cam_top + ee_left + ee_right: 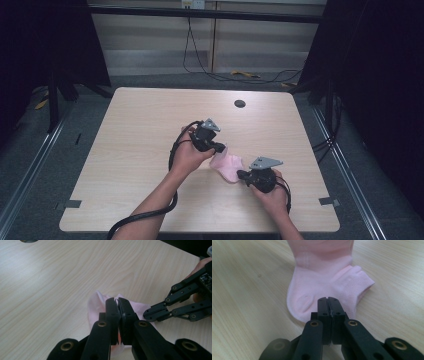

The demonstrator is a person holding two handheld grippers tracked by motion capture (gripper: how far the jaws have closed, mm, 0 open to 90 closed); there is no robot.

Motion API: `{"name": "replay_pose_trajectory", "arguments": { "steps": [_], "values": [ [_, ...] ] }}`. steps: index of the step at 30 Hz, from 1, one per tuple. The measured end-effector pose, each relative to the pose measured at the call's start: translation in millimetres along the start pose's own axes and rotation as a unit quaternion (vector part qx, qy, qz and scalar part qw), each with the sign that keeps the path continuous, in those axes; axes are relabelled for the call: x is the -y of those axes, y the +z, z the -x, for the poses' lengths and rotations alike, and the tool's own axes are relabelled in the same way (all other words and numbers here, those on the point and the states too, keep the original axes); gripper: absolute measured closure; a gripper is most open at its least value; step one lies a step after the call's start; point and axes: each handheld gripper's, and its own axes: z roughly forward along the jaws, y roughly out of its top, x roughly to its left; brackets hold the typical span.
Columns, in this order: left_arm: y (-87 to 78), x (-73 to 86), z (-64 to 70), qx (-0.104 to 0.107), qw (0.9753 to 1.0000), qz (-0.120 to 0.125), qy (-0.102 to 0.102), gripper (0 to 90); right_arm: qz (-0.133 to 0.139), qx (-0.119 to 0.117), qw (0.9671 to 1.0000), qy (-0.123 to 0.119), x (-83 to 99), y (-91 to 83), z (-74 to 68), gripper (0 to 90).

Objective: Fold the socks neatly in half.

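Note:
A pink ankle sock [227, 165] lies on the wooden table [145, 125], stretched between both grippers. My left gripper [220, 148] is at its upper left end, jaws shut, with pink fabric [96, 305] bunched around and under the tips [118, 300]. My right gripper [241, 174] is at the lower right end. In the right gripper view its jaws [328, 299] are shut over the heel edge of the sock [322, 282], and a sliver of fabric shows between them. The left gripper view also shows the right gripper [146, 314] touching the sock's edge.
A dark round hole [240, 103] sits in the tabletop near the far edge. Each gripper trails a black cable [150, 215] toward the near edge. Bare wood surrounds the sock on all sides.

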Motion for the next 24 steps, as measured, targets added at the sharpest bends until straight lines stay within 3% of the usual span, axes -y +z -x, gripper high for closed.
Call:
{"name": "replay_pose_trajectory", "arguments": {
  "steps": [24],
  "values": [
    [10.6,-1.5,11.5,0.012,0.9998,-0.01,0.013,87.7,0.001,-0.002,0.9999,-0.012,-4.0,4.9,-6.2,89.4]
  ]
}}
